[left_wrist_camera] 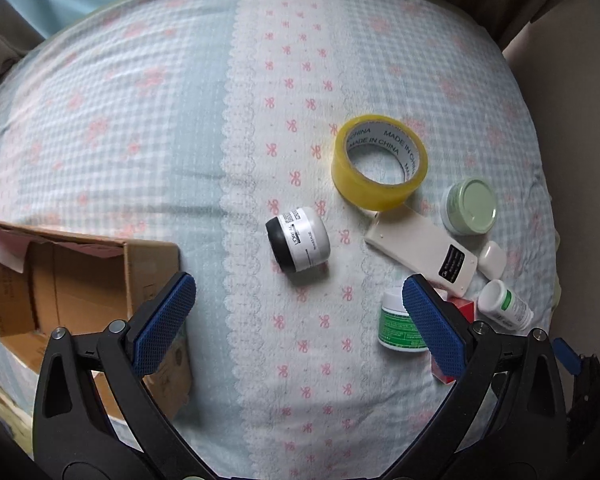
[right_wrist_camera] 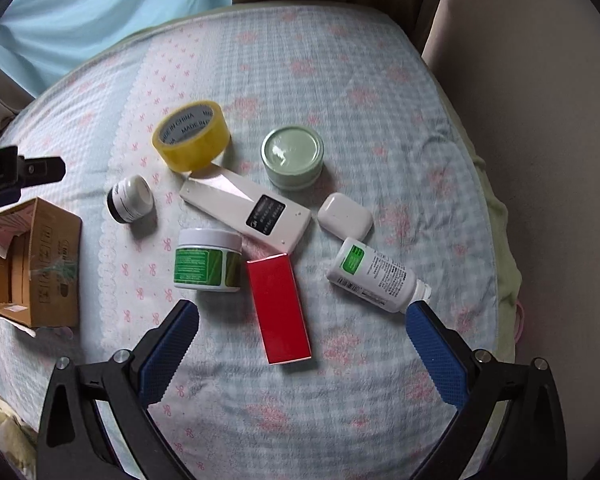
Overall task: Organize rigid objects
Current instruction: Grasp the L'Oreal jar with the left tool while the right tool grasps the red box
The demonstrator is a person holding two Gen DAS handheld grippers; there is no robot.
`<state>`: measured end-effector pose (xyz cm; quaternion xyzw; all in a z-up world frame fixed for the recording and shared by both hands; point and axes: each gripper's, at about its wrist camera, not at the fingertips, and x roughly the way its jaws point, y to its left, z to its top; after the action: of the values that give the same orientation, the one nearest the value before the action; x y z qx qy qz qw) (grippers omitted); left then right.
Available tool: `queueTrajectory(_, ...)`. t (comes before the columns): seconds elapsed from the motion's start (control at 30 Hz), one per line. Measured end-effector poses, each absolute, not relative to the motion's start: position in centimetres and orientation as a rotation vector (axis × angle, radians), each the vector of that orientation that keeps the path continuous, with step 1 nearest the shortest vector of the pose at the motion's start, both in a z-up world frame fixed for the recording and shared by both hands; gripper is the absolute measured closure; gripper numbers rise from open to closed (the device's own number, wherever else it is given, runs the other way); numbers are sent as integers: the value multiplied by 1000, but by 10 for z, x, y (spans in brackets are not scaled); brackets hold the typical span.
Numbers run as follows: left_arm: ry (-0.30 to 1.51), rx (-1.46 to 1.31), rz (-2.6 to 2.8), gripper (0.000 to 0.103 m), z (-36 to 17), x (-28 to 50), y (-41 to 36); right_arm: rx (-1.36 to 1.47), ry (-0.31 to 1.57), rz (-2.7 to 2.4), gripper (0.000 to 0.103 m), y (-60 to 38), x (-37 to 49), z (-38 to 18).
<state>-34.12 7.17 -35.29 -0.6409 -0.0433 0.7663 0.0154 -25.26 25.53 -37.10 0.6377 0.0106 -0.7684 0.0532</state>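
Partly hidden items: in the left wrist view the red box (left_wrist_camera: 462, 310) shows only as slivers behind the near blue pad, and that pad also cuts across the green-labelled jar (left_wrist_camera: 398, 324). The cardboard box (left_wrist_camera: 80, 284) is masked at its near corner by the other pad. In the right wrist view the tip of the white bottle (right_wrist_camera: 374, 276) sits against the blue pad, and contact cannot be confirmed. Small print on the remote's black sticker is illegible.

Edges and room: all items lie on a checked bedspread (right_wrist_camera: 400, 120) with pink bows. The cluster occupies the centre — yellow tape roll (right_wrist_camera: 192, 140), pale green tin (right_wrist_camera: 293, 158), white remote (right_wrist_camera: 246, 210), white earbud case (right_wrist_camera: 345, 216), black-and-white jar (right_wrist_camera: 130, 198). The remote's far end lies just beside the tape roll; the red box (right_wrist_camera: 278, 308) lies just beside the green-labelled jar (right_wrist_camera: 206, 260) and near the remote. Bare cloth extends beyond the tape roll to the far edge. The open cardboard box (right_wrist_camera: 32, 264) stands apart, near the bed's edge.

Pose: the left gripper (left_wrist_camera: 298, 320) hangs above the cloth between box and cluster, jaws spread wide, holding nothing. The right gripper (right_wrist_camera: 302, 336) hangs over the red box, jaws likewise released and empty.
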Motion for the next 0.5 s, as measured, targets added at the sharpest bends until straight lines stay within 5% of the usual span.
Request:
queueTrajectory(0.23,-156,-2173,2277,8,-427,-366,73,2091,127,-2115,1,239,-262,-441)
queueTrajectory(0.4,-197,-2242,2242,9,-455,-379,69,2174,176,-1995,16,233,-270,-473)
queueTrajectory(0.5,-224,-2254,2226,20,-463,-384,68,2214,216,-1953,18,232,-273,-483)
